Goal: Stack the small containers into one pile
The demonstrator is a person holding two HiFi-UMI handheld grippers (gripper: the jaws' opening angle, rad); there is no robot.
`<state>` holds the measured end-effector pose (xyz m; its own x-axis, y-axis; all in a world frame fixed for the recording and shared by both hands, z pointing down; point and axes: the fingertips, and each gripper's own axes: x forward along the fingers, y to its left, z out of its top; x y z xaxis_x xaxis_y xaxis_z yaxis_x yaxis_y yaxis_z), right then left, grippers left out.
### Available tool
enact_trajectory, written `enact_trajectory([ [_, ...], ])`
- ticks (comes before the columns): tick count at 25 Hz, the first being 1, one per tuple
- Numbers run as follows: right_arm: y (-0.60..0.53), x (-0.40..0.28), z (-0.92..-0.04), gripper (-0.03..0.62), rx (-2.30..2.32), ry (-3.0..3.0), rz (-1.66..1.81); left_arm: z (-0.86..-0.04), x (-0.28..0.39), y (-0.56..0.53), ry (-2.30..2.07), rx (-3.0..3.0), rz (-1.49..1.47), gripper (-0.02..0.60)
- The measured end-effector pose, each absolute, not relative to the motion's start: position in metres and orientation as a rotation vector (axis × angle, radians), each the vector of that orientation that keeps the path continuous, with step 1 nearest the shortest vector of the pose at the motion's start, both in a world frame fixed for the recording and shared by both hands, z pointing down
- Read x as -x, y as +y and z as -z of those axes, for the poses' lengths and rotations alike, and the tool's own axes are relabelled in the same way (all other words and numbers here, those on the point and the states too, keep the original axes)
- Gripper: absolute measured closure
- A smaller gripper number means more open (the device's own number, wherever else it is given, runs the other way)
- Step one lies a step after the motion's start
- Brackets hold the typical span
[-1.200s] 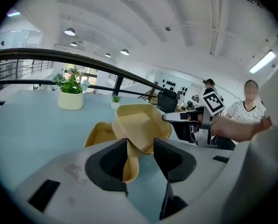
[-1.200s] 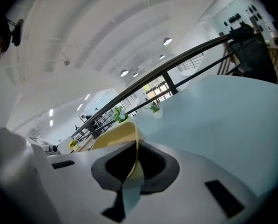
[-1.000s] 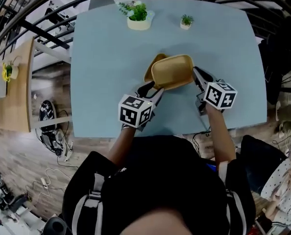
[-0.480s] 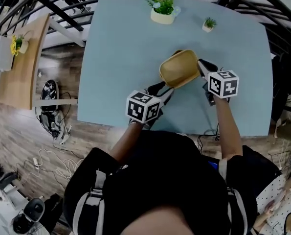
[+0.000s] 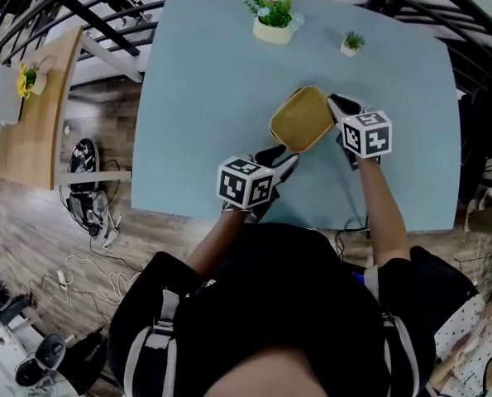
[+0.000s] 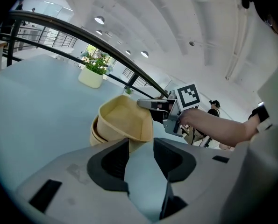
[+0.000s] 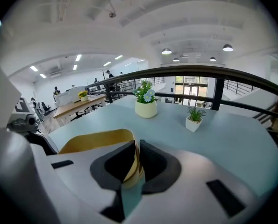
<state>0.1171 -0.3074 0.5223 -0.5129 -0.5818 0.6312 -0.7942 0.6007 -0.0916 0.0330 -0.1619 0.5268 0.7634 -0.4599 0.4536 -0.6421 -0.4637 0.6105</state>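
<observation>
Tan paper containers sit nested in a pile (image 5: 302,119) at the middle of the blue table (image 5: 204,89). In the left gripper view the top container (image 6: 125,119) rests slightly askew in the lower ones (image 6: 95,135). My right gripper (image 5: 336,107) is shut on the top container's right rim; its own view shows the thin rim (image 7: 101,139) pinched between the jaws (image 7: 136,155). My left gripper (image 5: 284,159) stands open at the pile's near left corner (image 6: 141,146), jaws apart with the table showing between them.
At the table's far edge stand a white pot of flowers (image 5: 273,19) and a small potted plant (image 5: 351,43). A dark railing (image 5: 105,31) runs round the table's far and left sides. The table's near edge lies just behind both grippers.
The top container, earlier held tilted above the lower one, has come down and now sits nested in the pile. Both grippers stay at the pile's sides.
</observation>
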Motion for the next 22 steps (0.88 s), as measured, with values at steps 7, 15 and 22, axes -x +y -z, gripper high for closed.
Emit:
enact_trajectory([
  [7, -0.315, -0.1, -0.529, 0.551, -1.075, -2.303, -0.459, -0.531, -0.029, -0.162, -0.8, -2.122, -0.29, 0.422],
  [15, -0.32, -0.102, -0.527, 0.542, -1.126, -2.323, -0.441, -0.533, -0.034, -0.163, -0.777, -2.114, -0.298, 0.422],
  [22, -0.326, -0.099, -0.529, 0.553, -1.149, -2.352, -0.371, -0.54, -0.034, -0.169, -0.802, -2.112, -0.333, 0.422],
])
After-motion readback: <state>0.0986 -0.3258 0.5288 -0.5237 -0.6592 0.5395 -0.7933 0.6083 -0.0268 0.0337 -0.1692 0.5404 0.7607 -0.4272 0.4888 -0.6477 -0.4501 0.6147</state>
